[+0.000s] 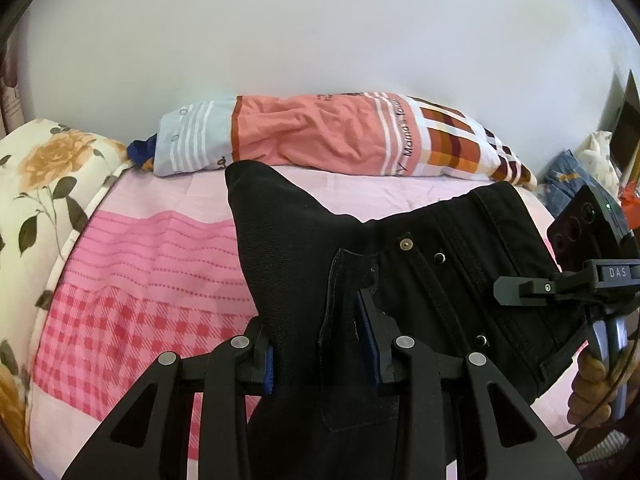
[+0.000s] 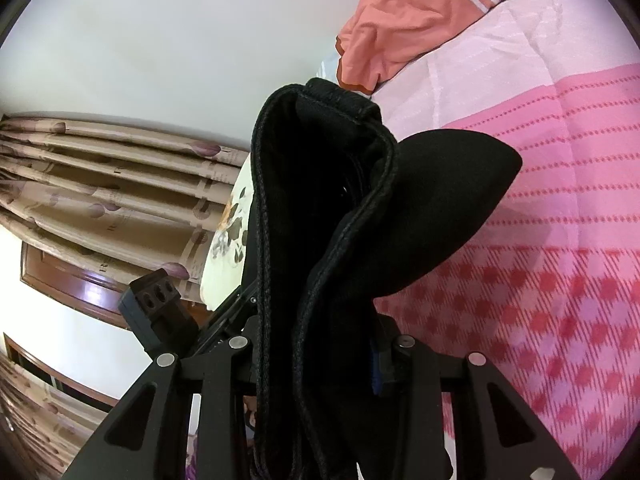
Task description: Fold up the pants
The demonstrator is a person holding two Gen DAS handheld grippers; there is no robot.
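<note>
Pants [image 1: 420, 280], black and made of thick cloth, are hanging in the air above the bed [image 1: 140, 280], held up by two grippers at the waist part. In the left wrist view the left gripper [image 1: 320, 352] is closing its jaws narrowly on a bunch of the black cloth, and the blue pads [image 1: 370, 344] are pressing on the cloth from both sides. A metal button [image 1: 407, 244] and two dark snaps are showing on the waistband, which is stretching to the right toward the other tool. One pointed corner of the cloth is standing up above the left gripper.

In the right wrist view the right gripper [image 2: 320, 364] is also gripping the pants, with a thick folded edge with stitched seams going up between its jaws; the jaws are narrow around it. A rounded flap of black cloth is hanging out to the right over the bed.

A hand [image 1: 592, 384] is holding the handle of the right tool at the right edge of the left wrist view.

On the bed a pink blanket with stripes and checks is lying flat. A pillow [image 1: 340, 136] in orange, white and check pattern is lying at the far side against the white wall [image 1: 320, 32]. A flowered quilt [image 1: 48, 184] is lying at the left of the bed. Beige curtains [image 2: 100, 184] are hanging in the right wrist view.
</note>
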